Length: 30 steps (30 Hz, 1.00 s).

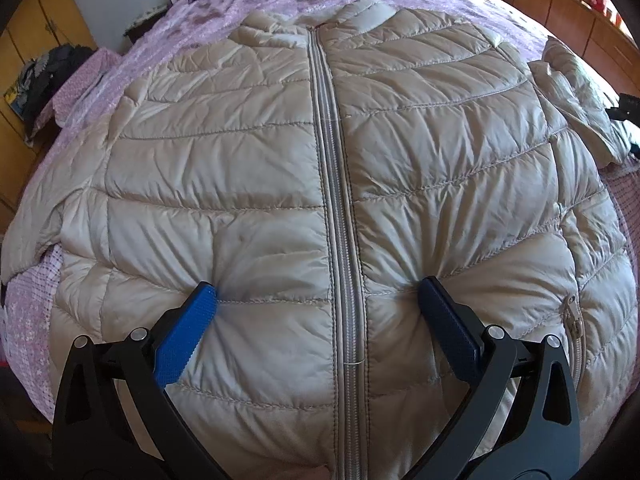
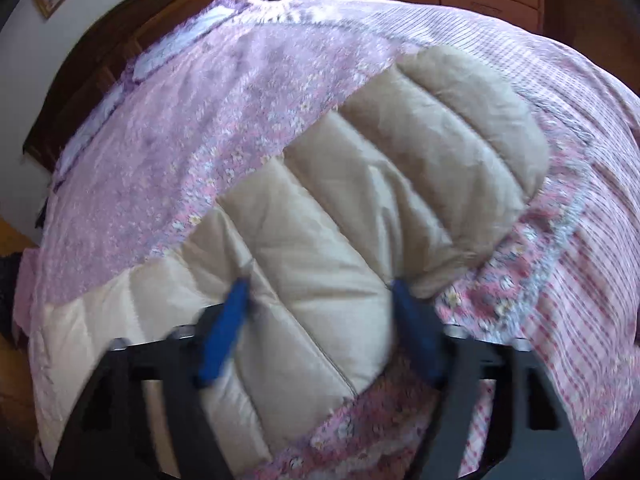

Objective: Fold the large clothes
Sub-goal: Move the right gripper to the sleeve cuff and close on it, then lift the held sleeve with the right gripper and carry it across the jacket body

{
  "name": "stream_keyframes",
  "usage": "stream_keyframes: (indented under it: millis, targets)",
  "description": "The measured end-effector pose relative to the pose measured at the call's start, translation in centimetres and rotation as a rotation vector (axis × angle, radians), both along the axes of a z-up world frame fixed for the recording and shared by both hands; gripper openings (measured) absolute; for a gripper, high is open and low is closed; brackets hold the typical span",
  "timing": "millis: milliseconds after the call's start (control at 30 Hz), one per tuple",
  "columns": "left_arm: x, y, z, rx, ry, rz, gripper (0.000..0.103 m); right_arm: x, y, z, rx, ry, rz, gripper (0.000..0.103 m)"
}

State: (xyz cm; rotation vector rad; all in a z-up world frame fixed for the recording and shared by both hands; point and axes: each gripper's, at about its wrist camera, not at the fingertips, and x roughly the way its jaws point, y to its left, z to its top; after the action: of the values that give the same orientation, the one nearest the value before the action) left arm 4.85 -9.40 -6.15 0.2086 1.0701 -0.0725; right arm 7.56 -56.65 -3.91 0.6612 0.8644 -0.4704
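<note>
A beige quilted puffer jacket [image 1: 240, 152] lies front up and zipped on the bed, its zipper [image 1: 338, 220] running down the middle. My left gripper [image 1: 318, 290] is open wide. Its blue fingertips [image 1: 206, 294] press into the lower front on either side of the zipper. The jacket's right sleeve [image 1: 572, 92] lies out to the side. In the blurred right wrist view, that sleeve [image 2: 440, 140] stretches away across the cover. My right gripper [image 2: 320, 294] straddles the sleeve near the shoulder end. The jaws stand well apart, puffy fabric bulges between them, and no firm pinch shows.
The bed has a pink and purple floral cover [image 2: 168, 140] and a checked sheet [image 2: 580, 260] at its edge. A dark wooden headboard [image 2: 100, 68] stands at the far end. Wooden cabinets [image 1: 580, 12] line the right side. Dark clothes [image 1: 48, 76] are piled at the left.
</note>
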Motion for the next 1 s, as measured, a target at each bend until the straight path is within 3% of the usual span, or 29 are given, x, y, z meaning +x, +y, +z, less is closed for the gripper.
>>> stream_keyframes:
  millis: [100, 200, 700, 1000]
  targets:
    - [-0.4, -0.2, 0.0, 0.006, -0.013, -0.002, 0.100, -0.7, 0.8, 0.8, 0.004, -0.013, 0.020, 0.020]
    - [-0.6, -0.2, 0.1, -0.005, -0.018, 0.002, 0.100, -1.6, 2.1, 2.3, -0.009, -0.047, 0.063, 0.013]
    - [-0.8, 1.1, 2.8, 0.010, -0.031, -0.053, 0.100, -3.8, 12.4, 10.8, 0.046, -0.185, 0.354, 0.011]
    - [-0.4, 3.7, 5.1, 0.010, -0.055, -0.027, 0.100, -3.7, 17.9, 13.4, 0.073, -0.219, 0.466, 0.011]
